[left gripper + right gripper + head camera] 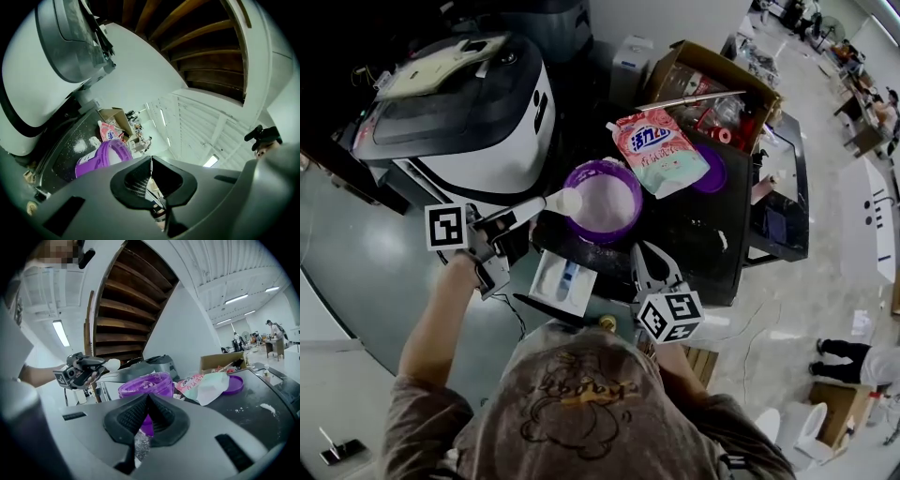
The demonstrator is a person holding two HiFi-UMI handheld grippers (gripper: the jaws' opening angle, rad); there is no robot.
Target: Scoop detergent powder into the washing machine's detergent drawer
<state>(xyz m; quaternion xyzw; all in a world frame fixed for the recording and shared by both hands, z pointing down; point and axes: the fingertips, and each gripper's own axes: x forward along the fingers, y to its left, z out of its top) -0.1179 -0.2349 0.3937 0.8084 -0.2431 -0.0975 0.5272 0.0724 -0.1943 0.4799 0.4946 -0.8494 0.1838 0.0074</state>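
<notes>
The purple detergent tub [602, 200] stands open on the black table [712, 248], white powder inside. My left gripper [523, 216] is shut on the handle of a white scoop [566, 201], whose bowl hangs at the tub's left rim. In the left gripper view only the handle's thin edge shows between the shut jaws of that gripper [151, 163]. The white detergent drawer [564, 279] is pulled out below the tub, at the washing machine [459, 103]. My right gripper [651, 270] [147, 399] is shut and empty, just in front of the tub [145, 384].
A pink detergent pouch [656, 150] lies behind the tub, beside the purple lid [714, 171]. A cardboard box [712, 84] of clutter stands at the table's back. Spilled powder [267, 408] dots the tabletop. People stand far off in the hall.
</notes>
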